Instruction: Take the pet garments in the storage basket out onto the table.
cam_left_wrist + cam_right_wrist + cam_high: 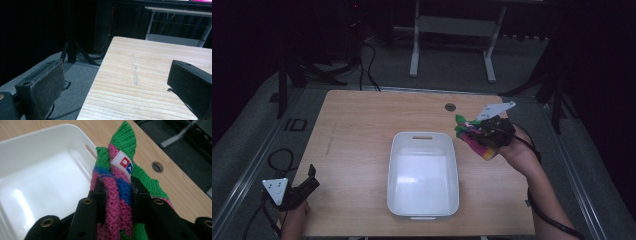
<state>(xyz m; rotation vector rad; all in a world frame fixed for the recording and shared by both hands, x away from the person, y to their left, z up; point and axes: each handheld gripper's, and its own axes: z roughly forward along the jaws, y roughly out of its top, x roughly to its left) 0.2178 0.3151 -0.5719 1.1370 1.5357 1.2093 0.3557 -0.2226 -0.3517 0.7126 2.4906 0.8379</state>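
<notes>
My right gripper [482,131] is shut on a knitted cloth [472,137] striped pink, green and blue, held above the table just right of the white bin [424,172]. In the right gripper view the two black jaws pinch the bunched knitted cloth [117,195], whose white label [123,163] sticks up; the white bin [37,177] lies to the left beneath it. My left gripper [310,176] rests at the table's front left corner, jaws apart. In the left gripper view its fingers [47,85] stand wide with bare wood between them.
The wooden table [357,130] has a round cable hole [450,107] near its far edge. Beyond the table are a white desk frame [452,45] and cables [367,70] on the grey floor. The table's left edge [97,82] drops off beside my left gripper.
</notes>
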